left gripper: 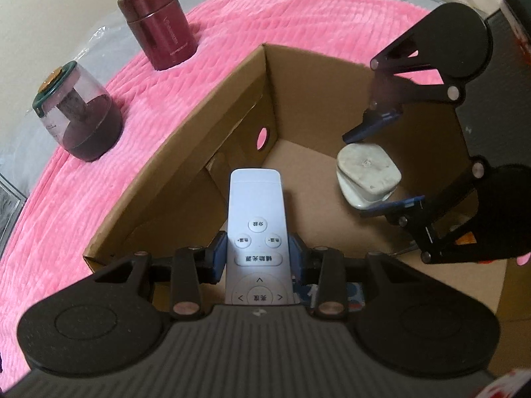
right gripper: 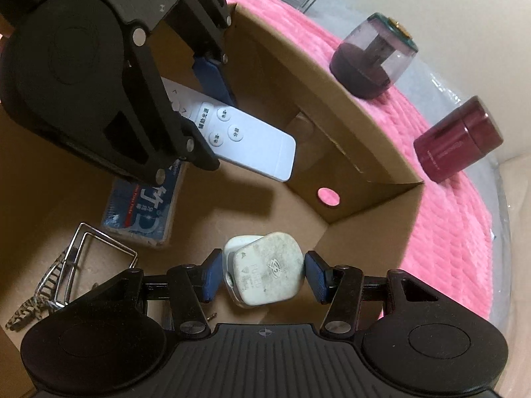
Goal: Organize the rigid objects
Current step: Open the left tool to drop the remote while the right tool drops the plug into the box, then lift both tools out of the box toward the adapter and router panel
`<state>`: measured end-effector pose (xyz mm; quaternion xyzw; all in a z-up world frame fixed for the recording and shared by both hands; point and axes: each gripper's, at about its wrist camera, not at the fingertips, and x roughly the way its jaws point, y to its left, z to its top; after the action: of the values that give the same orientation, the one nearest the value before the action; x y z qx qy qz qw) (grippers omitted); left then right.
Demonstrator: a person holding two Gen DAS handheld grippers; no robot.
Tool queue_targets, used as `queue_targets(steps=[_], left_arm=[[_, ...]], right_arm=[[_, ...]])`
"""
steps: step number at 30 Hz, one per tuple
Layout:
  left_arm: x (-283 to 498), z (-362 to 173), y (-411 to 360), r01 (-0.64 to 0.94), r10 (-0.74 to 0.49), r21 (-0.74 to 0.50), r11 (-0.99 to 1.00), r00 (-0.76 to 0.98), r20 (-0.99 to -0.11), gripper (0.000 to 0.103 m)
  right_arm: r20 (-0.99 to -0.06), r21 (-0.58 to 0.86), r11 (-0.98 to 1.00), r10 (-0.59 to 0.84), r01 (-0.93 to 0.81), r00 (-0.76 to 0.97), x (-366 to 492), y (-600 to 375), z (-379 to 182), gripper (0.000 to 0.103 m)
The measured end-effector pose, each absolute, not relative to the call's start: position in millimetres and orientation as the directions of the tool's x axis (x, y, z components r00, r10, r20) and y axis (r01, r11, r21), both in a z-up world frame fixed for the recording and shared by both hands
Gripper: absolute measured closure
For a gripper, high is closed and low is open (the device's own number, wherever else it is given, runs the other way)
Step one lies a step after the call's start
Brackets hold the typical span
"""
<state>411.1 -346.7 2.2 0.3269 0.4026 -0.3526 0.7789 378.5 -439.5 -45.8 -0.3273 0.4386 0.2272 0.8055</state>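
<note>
Under me I see the cardboard box (left gripper: 212, 139) on a pink blanket (left gripper: 99, 199), pale wall behind. My left gripper (left gripper: 259, 258) clamps the white remote (left gripper: 255, 219) above the box; my right gripper (right gripper: 262, 275) grasps the white plug (right gripper: 265, 275) inside it.

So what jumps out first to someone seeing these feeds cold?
Both grippers hang over the open cardboard box, each loaded: the left gripper clamps a white remote, the right gripper a scuffed white plug adapter. Behind the box, on the pink mat, stand a maroon canister and a clear-topped jar.
</note>
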Motion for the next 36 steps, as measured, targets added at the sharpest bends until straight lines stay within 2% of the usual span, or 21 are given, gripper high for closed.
queue_targets(steps=[16,28,36], left_arm=[[418.5,-6.6,-350.0,0.815,-0.265,0.245,0.525,0.430,-0.863,0.069],[407.0,25.7,-319.2,0.779,-0.368,0.191,0.597,0.477,-0.798,0.069],[377.6,54.0,-291.1,0.754,-0.449,0.125,0.645,0.506,-0.737,0.069]], right_arm=[[-0.877,-0.324,0.675,0.048,-0.663,0.478,390.7,-430.6,-64.0,0.053],[-0.867,-0.330,0.678,0.058,-0.657,0.495,387.0,-428.9,-65.0,0.053],[-0.807,-0.328,0.755,0.088,-0.568,0.583,363.4,-435.5,-31.2,0.053]])
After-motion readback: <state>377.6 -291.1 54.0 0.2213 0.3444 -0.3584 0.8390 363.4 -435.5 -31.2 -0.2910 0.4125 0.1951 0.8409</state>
